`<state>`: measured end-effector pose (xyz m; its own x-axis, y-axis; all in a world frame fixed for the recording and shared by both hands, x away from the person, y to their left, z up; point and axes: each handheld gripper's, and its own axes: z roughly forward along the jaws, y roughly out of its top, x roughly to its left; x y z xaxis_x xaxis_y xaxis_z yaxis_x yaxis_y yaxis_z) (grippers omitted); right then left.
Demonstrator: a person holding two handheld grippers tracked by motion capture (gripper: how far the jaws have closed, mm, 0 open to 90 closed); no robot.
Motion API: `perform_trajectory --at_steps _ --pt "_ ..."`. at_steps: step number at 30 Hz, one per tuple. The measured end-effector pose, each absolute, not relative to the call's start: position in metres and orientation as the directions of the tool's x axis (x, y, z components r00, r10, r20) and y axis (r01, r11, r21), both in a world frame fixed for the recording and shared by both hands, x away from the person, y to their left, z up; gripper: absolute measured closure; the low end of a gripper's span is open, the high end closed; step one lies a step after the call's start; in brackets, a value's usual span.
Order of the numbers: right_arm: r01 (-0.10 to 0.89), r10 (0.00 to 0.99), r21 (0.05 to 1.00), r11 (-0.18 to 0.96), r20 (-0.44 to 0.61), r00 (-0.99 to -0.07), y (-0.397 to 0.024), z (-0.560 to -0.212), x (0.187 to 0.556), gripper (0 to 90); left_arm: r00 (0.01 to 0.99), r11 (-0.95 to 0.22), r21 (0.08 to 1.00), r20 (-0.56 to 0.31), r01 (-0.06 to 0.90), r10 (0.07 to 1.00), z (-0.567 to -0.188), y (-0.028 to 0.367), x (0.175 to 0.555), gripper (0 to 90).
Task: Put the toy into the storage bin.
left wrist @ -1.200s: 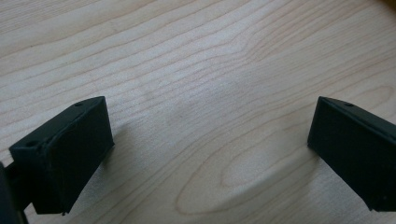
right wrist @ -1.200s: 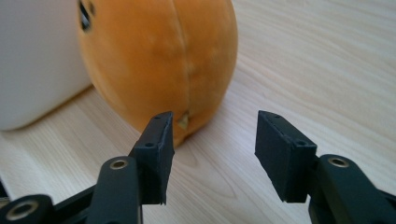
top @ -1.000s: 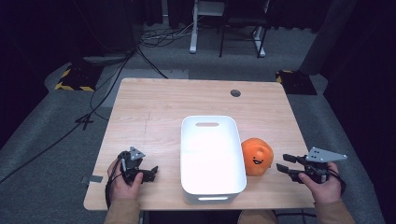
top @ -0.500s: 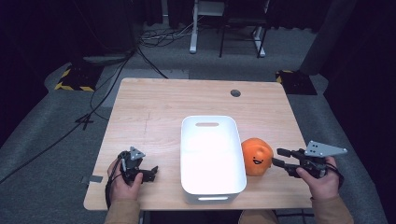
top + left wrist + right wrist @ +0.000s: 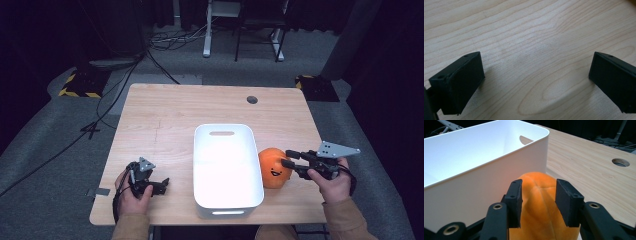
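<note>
Wooden table point(image 5: 170, 115): orange pumpkin point(image 5: 274, 168) between closing, still-released right gripper point(image 5: 291, 159) jaws

In the right gripper view the orange pumpkin toy point(image 5: 541, 202) is cut off at the bottom edge, and the right tongs point(image 5: 537, 202) cover its flanks, so contact cannot be told. The white tub point(image 5: 499, 170) runs off the left edge there. From above, the tub hides the pumpkin's side toward it.

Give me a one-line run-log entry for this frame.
right tool: jaws just closing, nearing orange pumpkin toy, no grip shown | left tool: open, over bare table | white bin: empty
</note>
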<state>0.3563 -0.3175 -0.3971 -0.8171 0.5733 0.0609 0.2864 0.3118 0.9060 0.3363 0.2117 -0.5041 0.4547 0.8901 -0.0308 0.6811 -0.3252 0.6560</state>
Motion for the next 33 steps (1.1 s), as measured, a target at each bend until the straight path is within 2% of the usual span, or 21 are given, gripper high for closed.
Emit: perform_trajectory --at_steps 4,9,12,16,33 --pt "0.307 0.582 0.899 0.313 0.074 -0.81 -0.315 -0.404 0.364 61.4 0.454 -0.325 0.656 -0.031 0.681 0.89 -0.504 0.212 0.336 0.2" --pt "0.291 0.574 0.913 0.287 0.079 -0.815 -0.313 -0.41 0.366 78.2 0.456 -0.326 0.656 -0.031 0.68 0.889 -0.504 0.212 0.336 0.2" --pt "0.263 0.574 0.919 0.293 0.051 -0.817 -0.312 -0.409 0.364 82.5 0.455 -0.325 0.656 -0.031 0.681 0.89 -0.504 0.212 0.336 0.2" --pt "0.231 0.583 0.928 0.293 0.018 -0.812 -0.311 -0.404 0.362 83.4 0.454 -0.325 0.656 -0.031 0.681 0.89 -0.504 0.212 0.336 0.2" --pt "0.191 0.572 0.939 0.286 -0.007 -0.82 -0.327 -0.365 0.355 83.4 0.454 -0.325 0.656 -0.031 0.681 0.89 -0.504 0.212 0.336 0.2"
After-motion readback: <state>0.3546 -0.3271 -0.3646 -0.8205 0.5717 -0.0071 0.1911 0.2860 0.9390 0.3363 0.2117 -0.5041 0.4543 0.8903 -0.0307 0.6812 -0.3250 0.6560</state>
